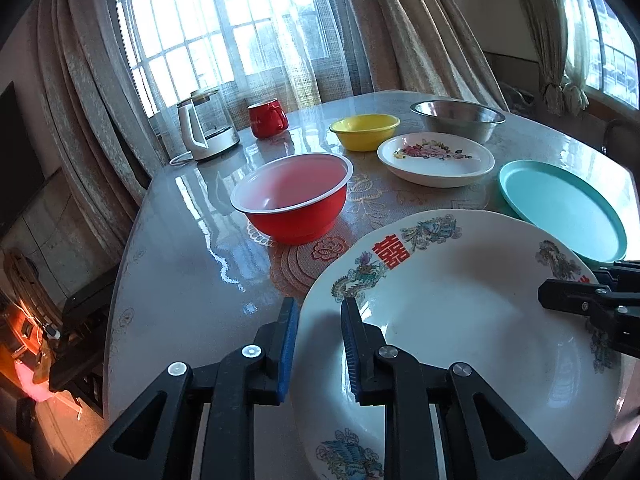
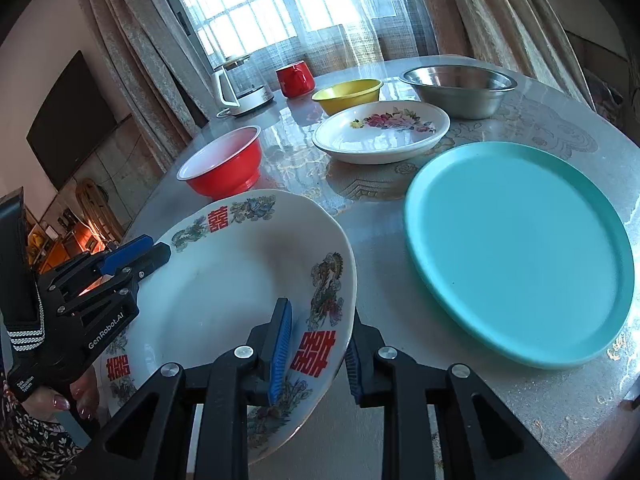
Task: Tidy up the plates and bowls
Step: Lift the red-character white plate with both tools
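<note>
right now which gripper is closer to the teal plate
Right. The right gripper straddles the dragon plate's rim on the side facing the teal plate; the left gripper is at the opposite rim, farther away.

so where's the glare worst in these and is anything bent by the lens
Left wrist view: the window is blown out, with white streaks of glare on the table. Right wrist view: glare streaks the table near the flowered plate; the teal plate is stretched into an oval. Both views: curtains bow at the edges.
</note>
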